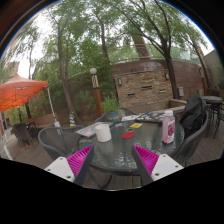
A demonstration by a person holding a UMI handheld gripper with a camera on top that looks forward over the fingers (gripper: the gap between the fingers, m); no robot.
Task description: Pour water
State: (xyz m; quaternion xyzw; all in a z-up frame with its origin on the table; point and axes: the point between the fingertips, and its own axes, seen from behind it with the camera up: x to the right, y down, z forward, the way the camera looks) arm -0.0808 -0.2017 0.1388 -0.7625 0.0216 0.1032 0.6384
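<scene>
Pink pads on the gripper fingers stand wide apart with nothing between them, hovering before a round glass desk. Beyond the fingers, a white cup sits near the desk's middle, a pink patterned can at its right edge beside a black bag. Past the desk's left edge stands an orange umbrella.

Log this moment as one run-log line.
stage: approach | gripper: open, empty | table: ahead | white cup: beyond fingers | pink can: by the table's edge
</scene>
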